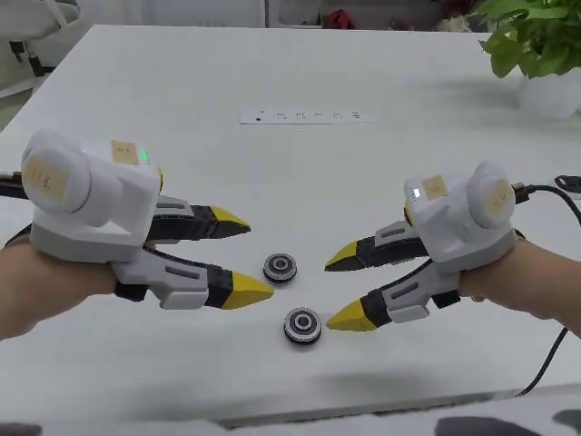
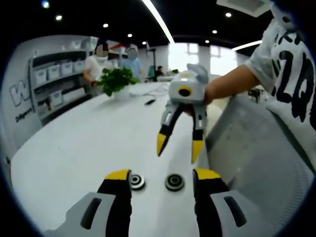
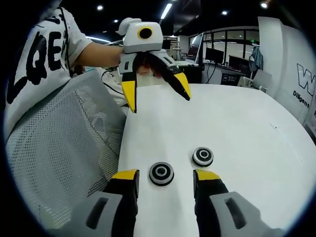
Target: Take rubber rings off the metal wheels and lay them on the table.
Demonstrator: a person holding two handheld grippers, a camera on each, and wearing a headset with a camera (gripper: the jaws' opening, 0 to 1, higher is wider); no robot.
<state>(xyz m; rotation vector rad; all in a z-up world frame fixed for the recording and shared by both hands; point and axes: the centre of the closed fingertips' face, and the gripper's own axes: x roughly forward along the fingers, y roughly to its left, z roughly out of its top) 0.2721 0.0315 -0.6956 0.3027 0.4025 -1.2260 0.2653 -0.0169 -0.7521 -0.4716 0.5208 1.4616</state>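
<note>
Two metal wheels (image 1: 280, 267) sit on the table (image 1: 182, 118) between the tips of the spread left claw (image 1: 259, 259) and spread right claw (image 1: 328, 292), both empty.

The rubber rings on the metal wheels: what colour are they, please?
Black rubber rings; best in right gripper view.

Two metal wheels lay flat on my desk (image 1: 182, 109), near each other yet apart: the far wheel (image 1: 280, 267) and the near wheel (image 1: 302, 325), each wearing its black ring (image 3: 151, 174).
</note>
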